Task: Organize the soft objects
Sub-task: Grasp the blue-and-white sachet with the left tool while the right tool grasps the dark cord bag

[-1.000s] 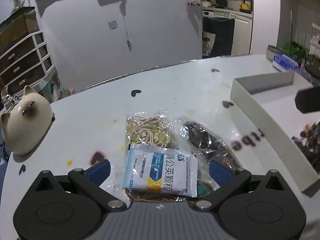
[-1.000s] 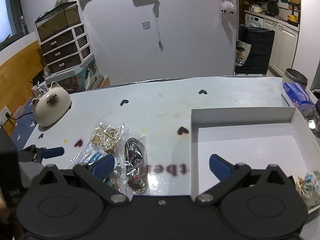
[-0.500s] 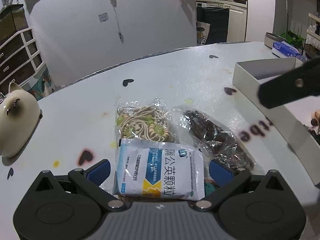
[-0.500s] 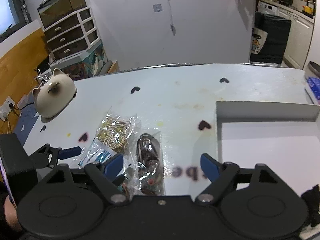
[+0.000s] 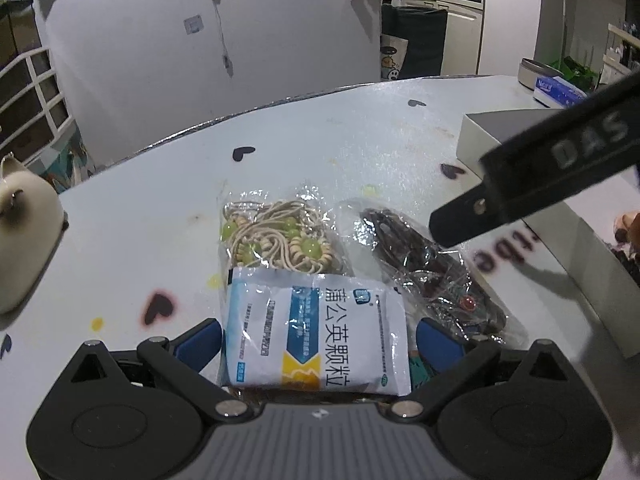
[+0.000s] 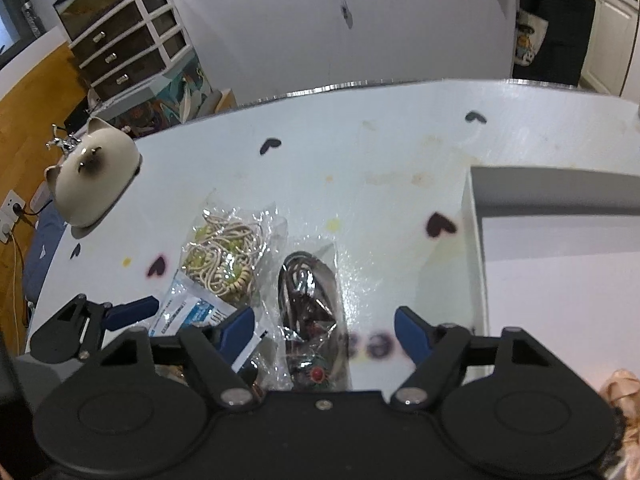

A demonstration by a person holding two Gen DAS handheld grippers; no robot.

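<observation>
A white and blue sachet [image 5: 316, 336] lies on the table between the open fingers of my left gripper [image 5: 318, 340]. Beyond it lies a clear bag of cream cord with green beads [image 5: 276, 242], and to its right a clear bag of dark cord [image 5: 428, 276]. My right gripper [image 6: 325, 326] is open above the dark cord bag [image 6: 310, 312]; the bead bag [image 6: 224, 256] and sachet [image 6: 188, 314] lie to its left. The right gripper's finger [image 5: 540, 176] crosses the left wrist view. The left gripper [image 6: 128, 312] shows at lower left in the right wrist view.
A white open box [image 6: 476, 248] stands on the right of the table, with soft items at its near corner [image 6: 620, 392]. A cream cat-shaped ornament [image 6: 94, 172] sits at the table's left. Black heart marks dot the table top [image 6: 360, 160].
My right gripper has swung left from over the box to above the dark cord bag. My left gripper has edged forward, so the sachet sits deeper between its fingers.
</observation>
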